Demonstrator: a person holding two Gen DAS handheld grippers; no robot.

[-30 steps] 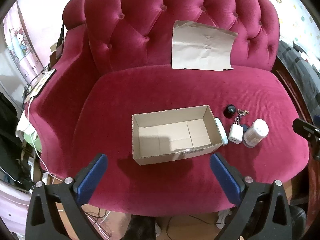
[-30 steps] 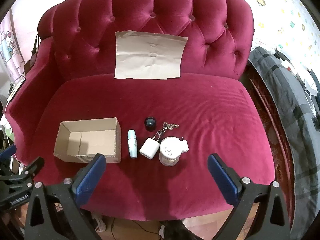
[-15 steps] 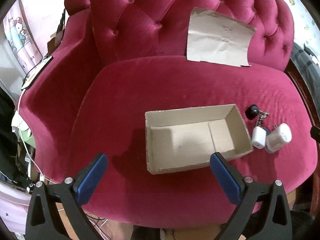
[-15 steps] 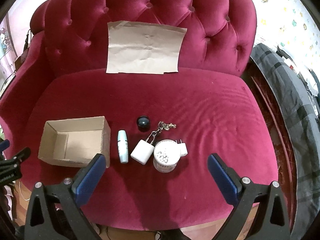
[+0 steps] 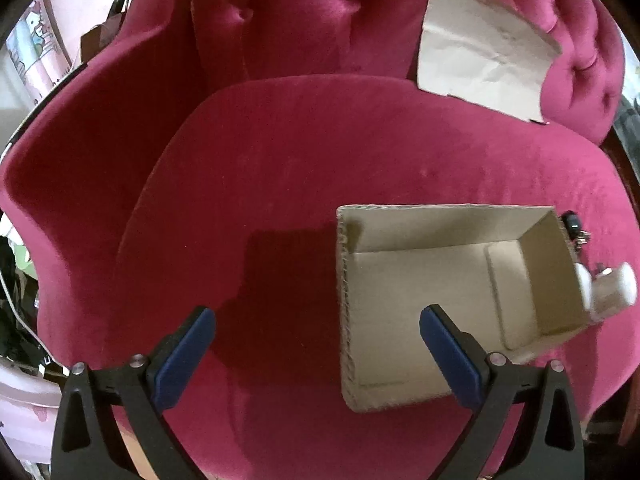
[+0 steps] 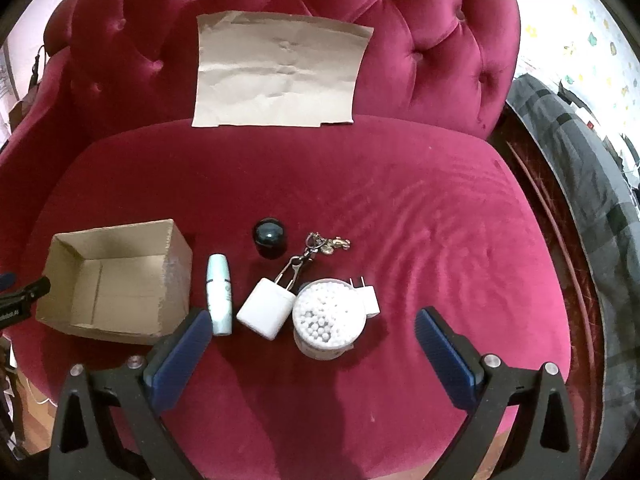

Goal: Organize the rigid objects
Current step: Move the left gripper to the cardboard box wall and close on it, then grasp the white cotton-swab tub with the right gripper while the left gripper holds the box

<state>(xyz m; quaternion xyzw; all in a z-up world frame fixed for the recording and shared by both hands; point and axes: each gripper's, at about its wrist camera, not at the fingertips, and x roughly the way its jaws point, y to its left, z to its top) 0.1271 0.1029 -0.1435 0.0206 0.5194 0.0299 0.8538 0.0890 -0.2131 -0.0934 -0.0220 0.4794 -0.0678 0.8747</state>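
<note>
An open, empty cardboard box [image 5: 452, 300] [image 6: 116, 280] sits on the red sofa seat [image 6: 360, 200]. To its right lie a pale blue tube [image 6: 219, 294], a white charger block [image 6: 265, 307], a dark round jar [image 6: 270, 237], a keyring with charms [image 6: 320, 246], a clear tub of cotton swabs [image 6: 329, 317] and a small white plug [image 6: 368, 294]. My left gripper [image 5: 316, 340] is open and empty over the box's left wall. My right gripper [image 6: 312, 340] is open and empty just in front of the charger and tub.
A flat sheet of cardboard [image 6: 280, 72] leans on the tufted sofa back [image 6: 440, 40]. A grey plaid blanket [image 6: 592, 200] lies to the right of the sofa. Cables and clutter [image 5: 16, 280] sit past the left armrest.
My left gripper has moved forward and left, so the box has slid to the right of its view. My right gripper has moved closer to the small objects. Both stay open.
</note>
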